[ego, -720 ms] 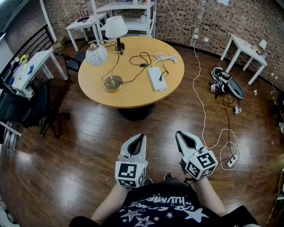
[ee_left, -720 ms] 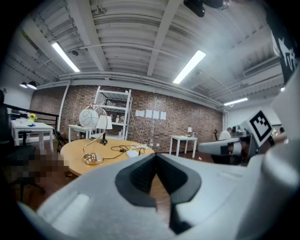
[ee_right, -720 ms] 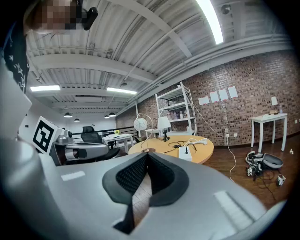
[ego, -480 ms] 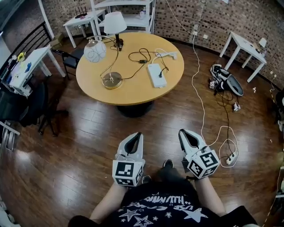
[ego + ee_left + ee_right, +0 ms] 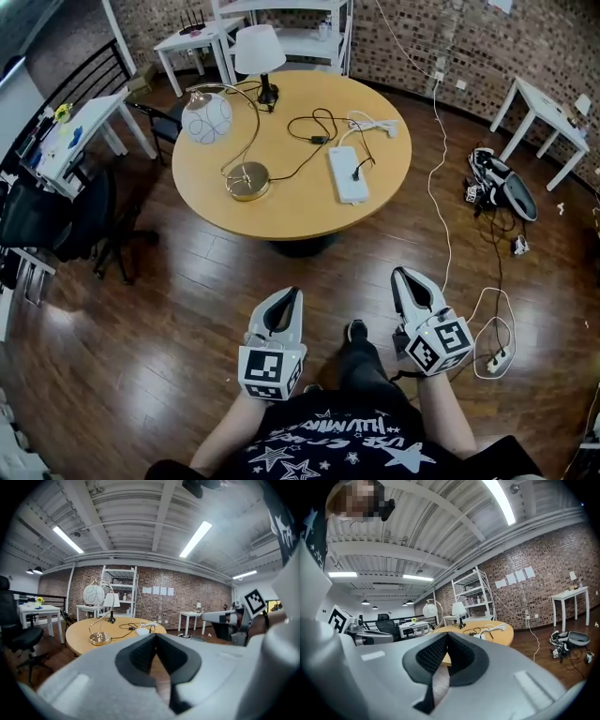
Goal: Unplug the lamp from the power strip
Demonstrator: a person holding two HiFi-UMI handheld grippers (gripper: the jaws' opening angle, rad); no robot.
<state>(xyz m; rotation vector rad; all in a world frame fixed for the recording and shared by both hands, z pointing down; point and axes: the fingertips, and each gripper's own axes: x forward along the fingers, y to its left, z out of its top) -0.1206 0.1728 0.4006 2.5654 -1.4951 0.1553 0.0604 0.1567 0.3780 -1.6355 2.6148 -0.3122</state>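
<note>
So basically nothing's done yet, we're at the very start. The black plug (image 5: pixel 356 172) sits in the white power strip (image 5: pixel 349 174), which lies flat on the round bench (image 5: pixel 291 202), right of centre and well away from both grippers. The whole job is ahead: walk up, reach in, grab the plug, pull it out.

Left gripper (image 5: pixel 285 298) and right gripper (image 5: pixel 409 279) are both held low in front of the person over the floor (image 5: pixel 187 309), pointing toward the bench. Jaws on both are pressed together with nothing between them.

Stuff-wise: the bench top is smooth light wood, and the floor is dark glossy planks. The power strip is a slim white plastic slab with rounded ends. A thin black cord (image 5: pixel 298 165) snakes and loops across the top; it looks like it runs from the globe lamp's brass base (image 5: pixel 247 180), a shiny round disc, but I can't trace every bit of it. The globe lamp (image 5: pixel 207 117) itself is a white ball hanging from a thin curved metal arm. Behind it there's a shaded lamp (image 5: pixel 260 51) with a white cone shade on a dark stem.

The plug is small and hard, so I'd guess it needs a firm pinch, maybe with the strip held down.
</note>
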